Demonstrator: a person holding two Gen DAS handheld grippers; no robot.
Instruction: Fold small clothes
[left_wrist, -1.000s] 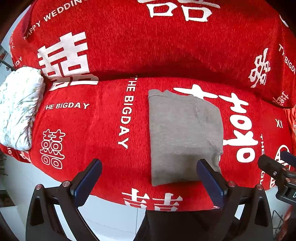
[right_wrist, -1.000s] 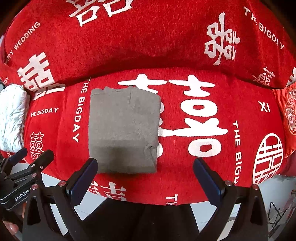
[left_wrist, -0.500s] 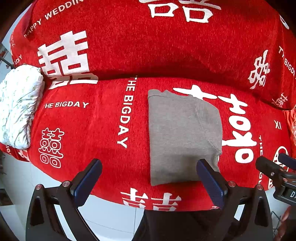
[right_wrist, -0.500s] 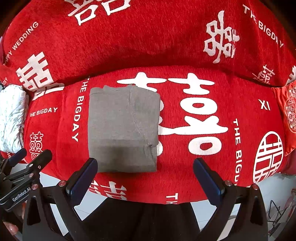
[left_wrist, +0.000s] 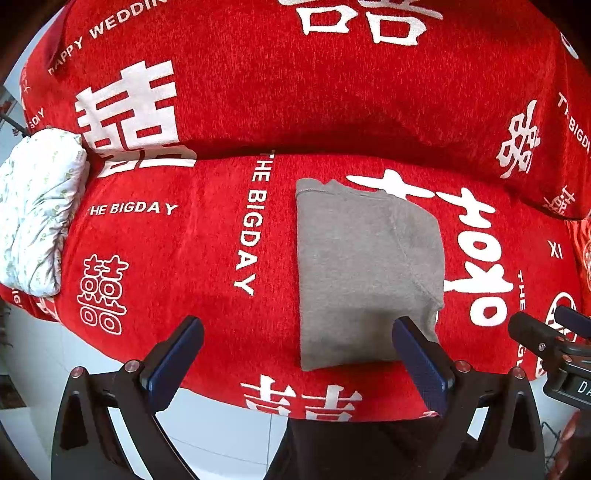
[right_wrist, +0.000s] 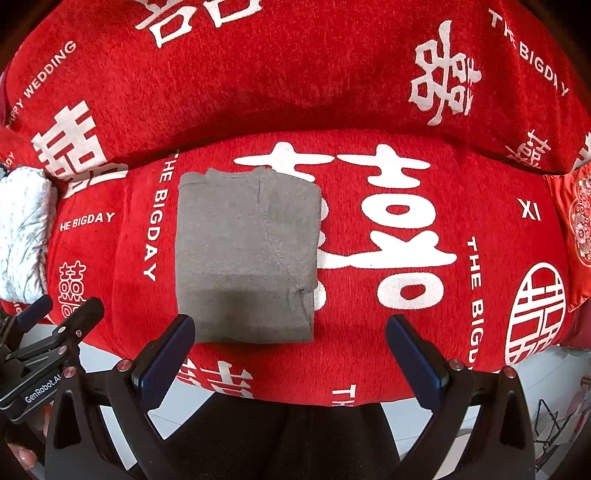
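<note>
At the far left of the red sofa cover (left_wrist: 207, 258), printed with white wedding characters and "THE BIGDAY", a white floral bundle (left_wrist: 37, 218) lies against the armrest end, well apart from the work. Next to the right, the left gripper (left_wrist: 295, 354) hovers above the seat's near edge with its two blue-padded fingers spread wide and nothing between them; its right finger overlaps the near right corner of the garment in the left wrist view, though whether it touches the cloth cannot be told. In the middle of the seat lies the grey garment (right_wrist: 247, 254), folded into a neat upright rectangle, flat on the cover, with a stitched hem along its far edge and a curved seam running down its right half. It looks like soft, light knit: limp, not slippery, likely to sag and unfold if lifted by one point, and in no danger of breaking. The judgement here is that it is best taken at two corners of the near edge, pinching all layers together, or at the thick folded left edge. Further right, the right gripper (right_wrist: 291, 350) is likewise held wide apart and empty, above the seat's near edge, its left finger just beside the garment's near left corner. The fold appears nearly or fully done.
</note>
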